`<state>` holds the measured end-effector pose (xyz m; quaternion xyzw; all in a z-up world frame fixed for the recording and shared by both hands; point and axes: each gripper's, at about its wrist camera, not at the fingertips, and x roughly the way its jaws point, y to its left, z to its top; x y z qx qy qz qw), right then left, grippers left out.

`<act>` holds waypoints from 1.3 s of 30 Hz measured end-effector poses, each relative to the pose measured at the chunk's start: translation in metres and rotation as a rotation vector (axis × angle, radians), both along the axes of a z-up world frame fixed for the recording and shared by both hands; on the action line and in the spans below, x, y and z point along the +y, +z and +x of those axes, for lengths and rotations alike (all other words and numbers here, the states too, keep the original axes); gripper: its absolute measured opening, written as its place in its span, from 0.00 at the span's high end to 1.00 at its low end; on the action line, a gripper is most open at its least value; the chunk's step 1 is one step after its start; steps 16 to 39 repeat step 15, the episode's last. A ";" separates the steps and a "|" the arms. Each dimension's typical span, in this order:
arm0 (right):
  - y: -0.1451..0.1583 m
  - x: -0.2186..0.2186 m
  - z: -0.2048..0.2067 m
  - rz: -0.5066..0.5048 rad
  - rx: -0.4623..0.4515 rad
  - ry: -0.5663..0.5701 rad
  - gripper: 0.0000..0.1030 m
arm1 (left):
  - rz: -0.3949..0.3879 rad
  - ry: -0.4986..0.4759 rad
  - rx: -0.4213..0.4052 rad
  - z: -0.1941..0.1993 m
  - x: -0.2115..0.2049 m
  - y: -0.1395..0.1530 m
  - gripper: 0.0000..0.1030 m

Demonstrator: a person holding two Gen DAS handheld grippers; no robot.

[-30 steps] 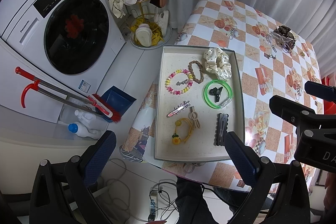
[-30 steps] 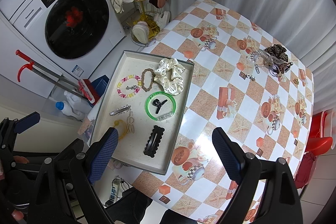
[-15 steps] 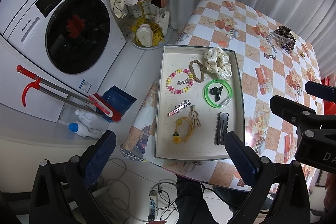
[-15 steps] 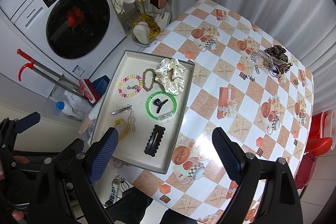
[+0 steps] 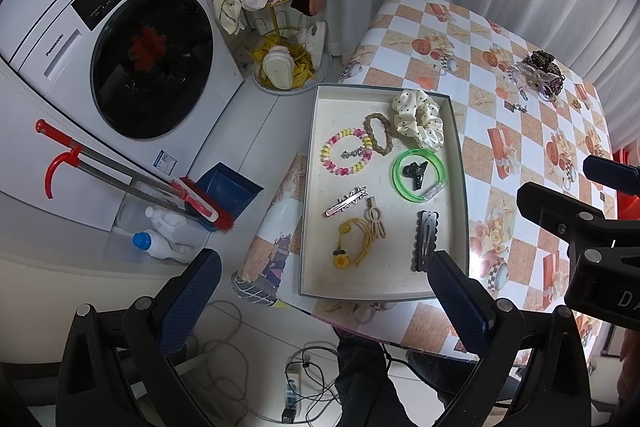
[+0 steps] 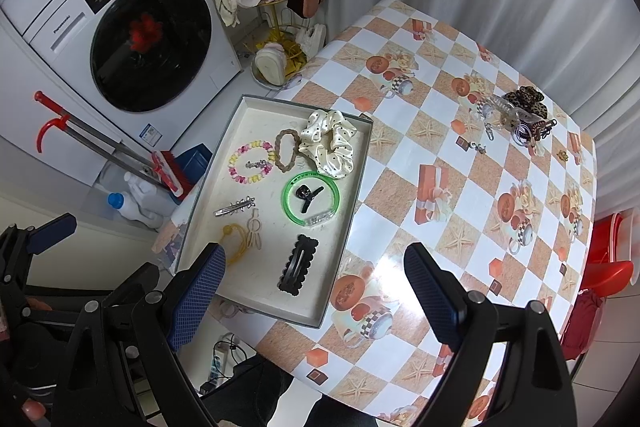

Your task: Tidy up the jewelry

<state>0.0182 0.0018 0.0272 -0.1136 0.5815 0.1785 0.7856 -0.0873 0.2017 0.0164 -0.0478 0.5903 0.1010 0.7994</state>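
A shallow grey tray (image 5: 460, 163) (image 6: 344, 239) lies at the table's near left corner. It holds a white dotted scrunchie (image 5: 418, 119) (image 6: 330, 143), a brown braided tie (image 5: 378, 133), a pastel coil bracelet (image 5: 346, 157), a green bangle (image 5: 418, 173) (image 6: 312, 201) around a small black claw clip, a silver clip (image 5: 346, 203), a yellow tie (image 5: 354, 239) and a black snap clip (image 5: 425, 239) (image 6: 298, 263). A pile of loose jewelry (image 5: 538, 75) (image 6: 520, 115) lies at the table's far right. My left gripper (image 5: 324, 303) and right gripper (image 6: 316, 291) are open and empty, high above the tray's near end.
The table wears an orange and white checked cloth (image 6: 460, 187). A washing machine (image 5: 120, 59), a broom and dustpan (image 5: 192, 195), bottles, a rack of slippers (image 5: 284, 59) and floor cables (image 5: 304, 383) lie left and below. White curtains hang behind. A red stool (image 6: 608, 267) stands right.
Both views have shifted very slightly; the tray and the jewelry have not moved. Both grippers stay open.
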 end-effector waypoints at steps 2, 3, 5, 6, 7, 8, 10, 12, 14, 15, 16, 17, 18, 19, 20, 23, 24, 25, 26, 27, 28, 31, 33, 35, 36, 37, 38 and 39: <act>0.000 0.000 -0.001 0.000 0.000 0.000 0.10 | -0.001 0.000 0.000 0.000 0.000 0.000 0.00; 0.000 0.001 -0.001 0.000 -0.001 0.000 0.10 | -0.001 0.001 0.000 -0.001 0.000 0.000 0.00; 0.000 0.001 -0.002 0.001 0.000 -0.002 0.10 | 0.000 0.002 -0.001 -0.001 0.000 0.000 0.00; 0.000 0.001 -0.002 0.001 0.000 -0.002 0.10 | 0.000 0.002 -0.001 -0.002 0.000 0.000 0.00; 0.000 0.001 -0.002 0.001 0.000 -0.002 0.10 | 0.000 0.002 -0.005 -0.002 0.000 0.001 0.00; 0.000 0.001 -0.003 0.001 -0.001 -0.003 0.10 | 0.001 0.000 -0.009 -0.002 0.000 0.001 0.00; 0.000 0.002 -0.003 0.001 -0.002 -0.003 0.10 | 0.003 -0.003 -0.016 -0.002 0.003 0.003 0.00; 0.000 0.002 -0.004 0.001 -0.002 -0.005 0.10 | 0.005 -0.006 -0.022 -0.002 0.005 0.004 0.00; 0.000 0.002 -0.004 0.001 -0.002 -0.005 0.10 | 0.003 -0.009 -0.022 0.000 0.007 0.004 0.00; 0.000 0.002 -0.004 0.001 -0.002 -0.005 0.10 | 0.003 -0.006 -0.021 -0.003 0.004 0.004 0.00; 0.000 0.002 -0.004 0.001 -0.002 -0.005 0.10 | 0.003 -0.006 -0.021 -0.003 0.004 0.004 0.00; 0.000 0.002 -0.004 0.001 -0.002 -0.005 0.10 | 0.003 -0.006 -0.021 -0.003 0.004 0.004 0.00; 0.000 0.002 -0.004 0.001 -0.002 -0.005 0.10 | 0.003 -0.006 -0.021 -0.003 0.004 0.004 0.00; 0.000 0.002 -0.004 0.001 -0.002 -0.005 0.10 | 0.003 -0.006 -0.021 -0.003 0.004 0.004 0.00; 0.000 0.002 -0.004 0.001 -0.002 -0.005 0.10 | 0.003 -0.006 -0.021 -0.003 0.004 0.004 0.00; 0.000 0.002 -0.004 0.001 -0.002 -0.005 0.10 | 0.003 -0.006 -0.021 -0.003 0.004 0.004 0.00; 0.000 0.002 -0.004 0.001 -0.002 -0.005 0.10 | 0.003 -0.006 -0.021 -0.003 0.004 0.004 0.00; 0.000 0.002 -0.004 0.001 -0.002 -0.005 0.10 | 0.003 -0.006 -0.021 -0.003 0.004 0.004 0.00; 0.000 0.002 -0.004 0.001 -0.002 -0.005 0.10 | 0.003 -0.006 -0.021 -0.003 0.004 0.004 0.00; 0.000 0.002 -0.004 0.001 -0.002 -0.005 0.10 | 0.003 -0.006 -0.021 -0.003 0.004 0.004 0.00; 0.000 0.002 -0.004 0.001 -0.002 -0.005 0.10 | 0.003 -0.006 -0.021 -0.003 0.004 0.004 0.00; 0.000 0.002 -0.004 0.001 -0.002 -0.005 0.10 | 0.003 -0.006 -0.021 -0.003 0.004 0.004 0.00; 0.000 0.002 -0.004 0.001 -0.002 -0.005 0.10 | 0.003 -0.006 -0.021 -0.003 0.004 0.004 0.00; 0.000 0.002 -0.004 0.001 -0.002 -0.005 0.10 | 0.003 -0.006 -0.021 -0.003 0.004 0.004 0.00; 0.000 0.002 -0.004 0.001 -0.002 -0.005 0.10 | 0.003 -0.006 -0.021 -0.003 0.004 0.004 0.00; 0.000 0.002 -0.004 0.001 -0.002 -0.005 0.10 | 0.003 -0.006 -0.021 -0.003 0.004 0.004 0.00; 0.000 0.002 -0.004 0.001 -0.002 -0.005 0.10 | 0.003 -0.006 -0.021 -0.003 0.004 0.004 0.00; 0.000 0.002 -0.004 0.001 -0.002 -0.005 0.10 | 0.003 -0.006 -0.021 -0.003 0.004 0.004 0.00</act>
